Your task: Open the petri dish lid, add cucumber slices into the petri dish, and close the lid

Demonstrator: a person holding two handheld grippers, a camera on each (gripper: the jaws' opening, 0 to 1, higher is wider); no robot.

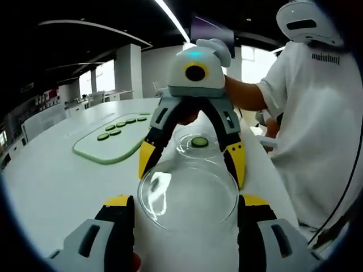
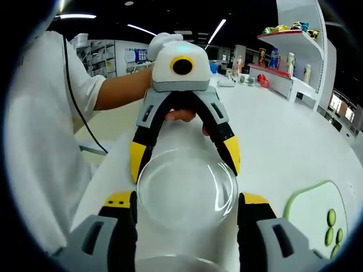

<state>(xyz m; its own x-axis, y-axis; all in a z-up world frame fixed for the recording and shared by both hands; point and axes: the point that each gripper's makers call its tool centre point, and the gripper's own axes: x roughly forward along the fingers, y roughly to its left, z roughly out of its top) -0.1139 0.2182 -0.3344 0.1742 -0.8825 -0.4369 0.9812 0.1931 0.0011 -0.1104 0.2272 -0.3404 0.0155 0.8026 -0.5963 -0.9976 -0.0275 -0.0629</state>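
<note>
Left gripper view and right gripper view facing each other, low and close, sharing the clear lid [image 1: 188, 194] at frame centre, white table [image 1: 51, 181] around

White table [image 1: 51, 175], shelf of bottles [image 2: 289, 48]

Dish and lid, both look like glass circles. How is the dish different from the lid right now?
The dish has one cucumber slice inside; the lid has nothing in it. The lid sits between the jaws of the left gripper and right gripper; the dish sits apart on the table, beyond the lid, with no jaws around it. Both are round and see-through.
</note>
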